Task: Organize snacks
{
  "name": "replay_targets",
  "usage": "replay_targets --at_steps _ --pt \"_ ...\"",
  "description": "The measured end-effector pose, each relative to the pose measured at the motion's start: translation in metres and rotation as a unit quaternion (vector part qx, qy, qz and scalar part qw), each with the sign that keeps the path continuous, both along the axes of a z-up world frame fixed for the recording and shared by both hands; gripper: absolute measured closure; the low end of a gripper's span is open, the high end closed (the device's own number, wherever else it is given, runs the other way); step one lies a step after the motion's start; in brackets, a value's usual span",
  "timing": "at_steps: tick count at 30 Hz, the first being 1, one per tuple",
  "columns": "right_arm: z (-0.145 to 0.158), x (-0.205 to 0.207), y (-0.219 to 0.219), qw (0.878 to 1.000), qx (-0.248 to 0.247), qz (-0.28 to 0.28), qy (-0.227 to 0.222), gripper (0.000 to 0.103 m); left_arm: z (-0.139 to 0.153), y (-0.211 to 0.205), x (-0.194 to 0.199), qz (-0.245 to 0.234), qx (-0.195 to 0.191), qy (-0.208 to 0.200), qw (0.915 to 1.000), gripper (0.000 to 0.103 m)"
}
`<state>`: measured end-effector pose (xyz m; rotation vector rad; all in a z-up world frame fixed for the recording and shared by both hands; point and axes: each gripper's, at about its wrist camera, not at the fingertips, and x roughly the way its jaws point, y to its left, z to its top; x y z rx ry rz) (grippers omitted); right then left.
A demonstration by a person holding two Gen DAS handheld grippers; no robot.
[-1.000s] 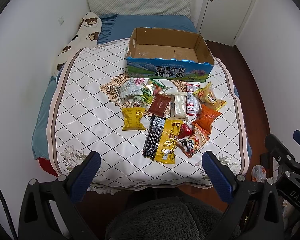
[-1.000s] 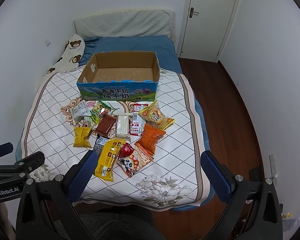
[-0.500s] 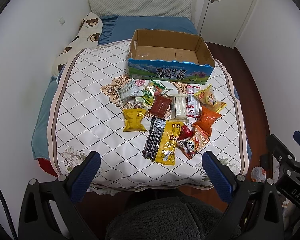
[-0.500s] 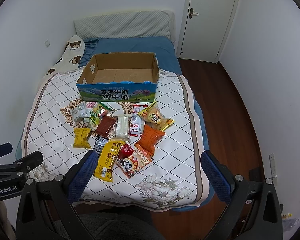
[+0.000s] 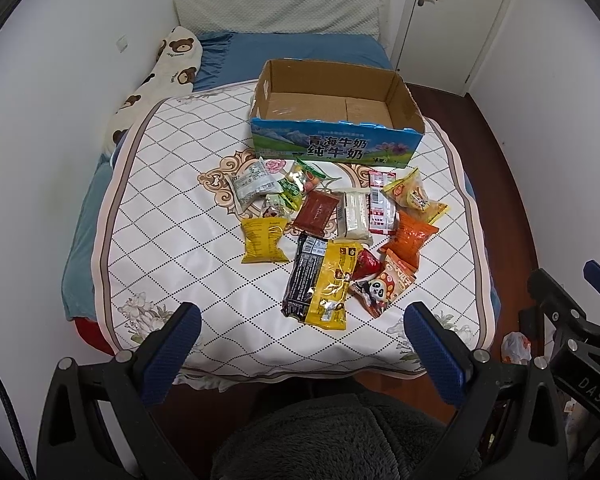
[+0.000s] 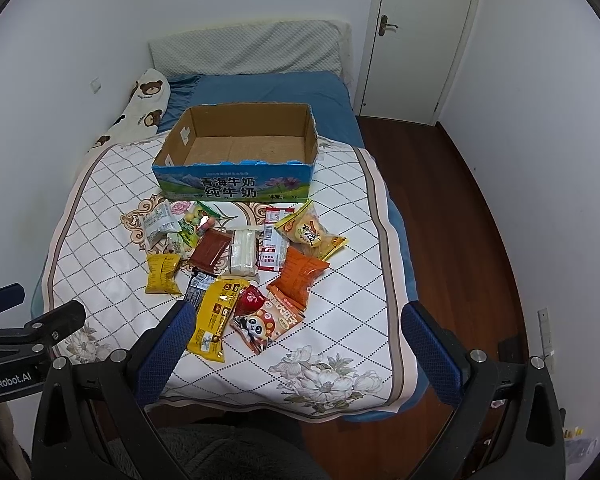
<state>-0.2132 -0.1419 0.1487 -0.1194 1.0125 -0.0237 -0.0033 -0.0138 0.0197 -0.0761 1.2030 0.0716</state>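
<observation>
Here, both the left gripper (image 5: 300, 344) and right gripper (image 6: 296, 340) hang spread and empty off the bed's near edge. Nothing is packed yet. The next move likely calls for reaching a snack packet (image 5: 325, 284) for the empty milk carton (image 5: 336, 150).

A quilted cover (image 5: 172, 208) lies spread over the near half of the bed (image 5: 300, 46), with a pillow (image 5: 276, 10) propped against the far wall and a long bolster (image 5: 160, 76) running along the bed's left edge. On the cover, toward its far side, sits an open cardboard box (image 5: 336, 140) with nothing inside it. Just in front of the box a heap of snack packets (image 5: 332, 232) lies scattered, several overlapping. One packet (image 5: 262, 240) lies at the heap's left edge; two long packets (image 5: 320, 280) lie side by side nearest the foot of the bed. A door (image 6: 420, 32) stands behind the bed on the right, with bare floor (image 6: 480, 220) along the bed's right side.
</observation>
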Motion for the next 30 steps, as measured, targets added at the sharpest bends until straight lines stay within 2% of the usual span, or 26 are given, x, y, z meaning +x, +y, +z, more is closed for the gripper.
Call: replay_targets --at_steps 15,19,24,28,30 --pt "-0.001 -0.001 -0.006 1.0 0.006 -0.003 -0.001 0.0 0.0 -0.012 0.002 -0.009 0.0 -0.003 1.0 0.0" --pt "-0.011 0.008 -0.01 1.0 0.016 -0.011 0.013 0.0 -0.002 -0.011 0.007 -0.009 0.006 -0.008 0.9999 0.0" --pt "-0.053 0.033 -0.025 0.997 0.055 -0.032 0.052 0.0 -0.022 -0.008 0.035 -0.012 0.022 -0.01 0.9996 0.0" --pt "-0.109 0.063 -0.04 0.989 0.089 -0.061 0.098 0.0 -0.068 -0.004 0.066 -0.022 0.042 0.029 0.9984 0.0" --pt "-0.139 0.075 -0.047 0.983 0.107 -0.079 0.125 0.0 -0.098 -0.003 0.08 -0.031 0.033 0.06 0.9972 0.0"
